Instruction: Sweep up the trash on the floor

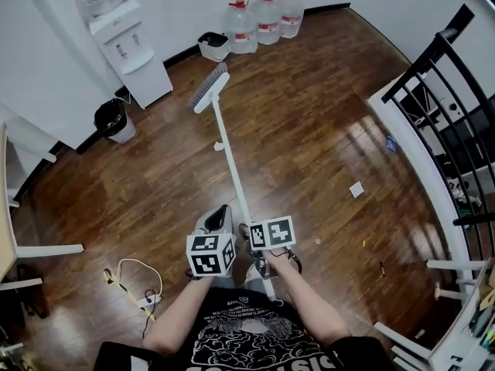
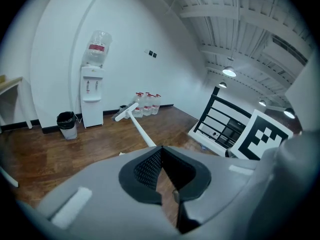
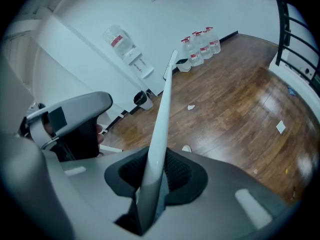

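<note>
Broom (image 1: 230, 165) is reaching out ahead of the person across the wooden floor (image 1: 309, 114). Its brush head is sitting far off toward the bottles (image 1: 265, 18) and the dispenser (image 1: 128, 49), and I cannot tell whether the bristles are touching the boards. The right gripper (image 1: 259, 242) is pinching the near end of the white handle, and in the right gripper view its fingers (image 3: 180, 171) are clamping the pole on both sides. The left gripper (image 1: 215, 226) is sitting just beside it on the left. Its fingers (image 2: 145, 171) are pressing together on nothing, with only floor showing past them. Trash is lying scattered to the right: a paper square (image 1: 356, 189), a blue scrap (image 1: 390, 143) by the railing (image 1: 433, 76), a white scrap (image 1: 220, 145) beside the handle, and a few specks nearer the person. The pole is looking stiff, light and smooth, so a single pinch at its end is likely giving little control and letting it twist. Taking a second hold further up the handle with the left gripper would probably steady the sweep. The paper is likely to be light and to skid ahead of the bristles.
</note>
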{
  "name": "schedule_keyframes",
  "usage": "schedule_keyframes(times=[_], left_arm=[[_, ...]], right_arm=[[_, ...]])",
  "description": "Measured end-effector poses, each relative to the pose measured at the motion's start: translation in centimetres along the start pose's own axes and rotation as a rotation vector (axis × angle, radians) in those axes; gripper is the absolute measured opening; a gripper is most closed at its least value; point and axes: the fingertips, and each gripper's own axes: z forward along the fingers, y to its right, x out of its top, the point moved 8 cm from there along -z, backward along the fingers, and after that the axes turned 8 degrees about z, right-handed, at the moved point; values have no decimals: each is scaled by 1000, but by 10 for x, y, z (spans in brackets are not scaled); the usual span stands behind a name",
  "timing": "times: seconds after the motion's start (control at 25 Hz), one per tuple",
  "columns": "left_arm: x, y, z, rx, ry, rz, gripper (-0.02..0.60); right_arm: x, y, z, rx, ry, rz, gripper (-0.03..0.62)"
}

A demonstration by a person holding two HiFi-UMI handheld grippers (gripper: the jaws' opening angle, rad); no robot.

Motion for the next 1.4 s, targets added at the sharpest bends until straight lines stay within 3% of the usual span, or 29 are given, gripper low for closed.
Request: schedule_keyframes(times=[0.32, 0.56, 1.08, 1.4], left_arm=[[39, -91, 74, -36, -79, 8, 5], [41, -141, 125, -84, -141, 4, 5], [48, -194, 198, -107, -257, 42, 6], [46, -218, 210, -114, -307, 57, 5]], right_arm=[[76, -7, 95, -33, -95, 83, 77], [116, 5, 158, -87, -189, 128, 77], [143, 40, 241, -121, -376, 238, 77], [160, 66, 260, -163, -450, 307, 77]])
